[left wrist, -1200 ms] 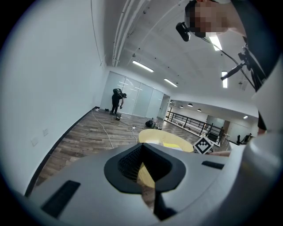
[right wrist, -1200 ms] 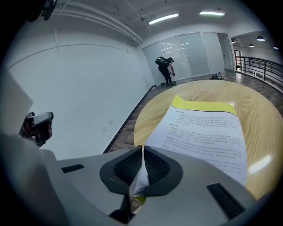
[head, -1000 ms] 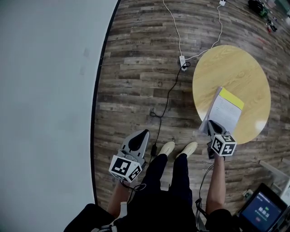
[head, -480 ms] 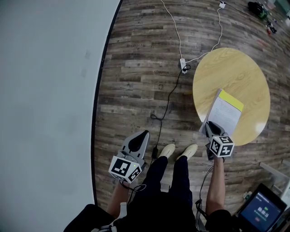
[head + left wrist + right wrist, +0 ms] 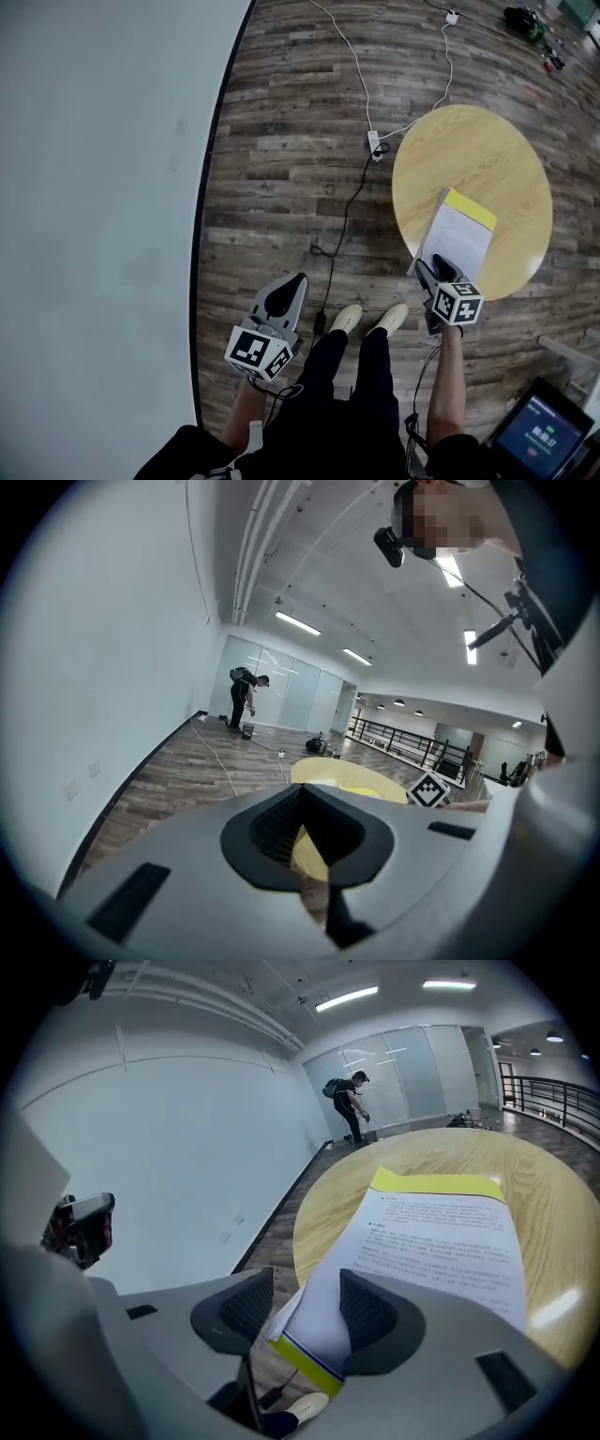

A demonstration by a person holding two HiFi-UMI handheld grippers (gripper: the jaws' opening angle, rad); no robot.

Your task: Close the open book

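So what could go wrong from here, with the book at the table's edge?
1. The book's near corner overhangs the table rim, between the fingers of the right gripper, which have just been opening. Unsupported, it could sag or slide off.
2. That corner looks loose, so pages might flop open.
3. A black cable lies on the floor close to the person's shoes; a step could snag it.

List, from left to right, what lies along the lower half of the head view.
Left gripper → pair of shoes → right gripper, whose jaws have just been opening, with the book's corner between them → screen.
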